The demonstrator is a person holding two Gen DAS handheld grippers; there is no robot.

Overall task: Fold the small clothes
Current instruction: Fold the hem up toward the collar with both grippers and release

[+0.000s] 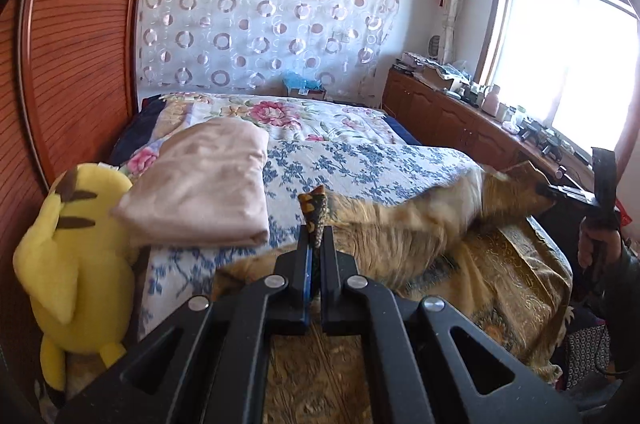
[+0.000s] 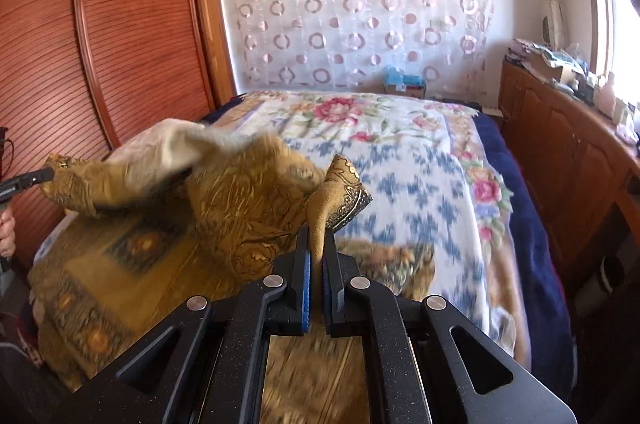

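Observation:
A small gold-brown patterned garment (image 1: 404, 224) with a pale lining hangs stretched between both grippers above the bed; it is motion-blurred. My left gripper (image 1: 316, 238) is shut on one corner of it. My right gripper (image 2: 316, 240) is shut on another corner, the fabric (image 2: 240, 200) bunched to its left. The right gripper also shows at the right edge of the left wrist view (image 1: 550, 190), and the left gripper at the left edge of the right wrist view (image 2: 46, 176).
The bed carries a gold patterned cloth (image 2: 120, 260), a blue-flowered sheet (image 1: 360, 160) and a floral blanket (image 2: 352, 112). A folded pink blanket (image 1: 200, 188) and a yellow plush toy (image 1: 72, 252) lie at the left. Wooden wardrobe (image 2: 100, 24) left; cluttered sideboard (image 1: 460, 104) right.

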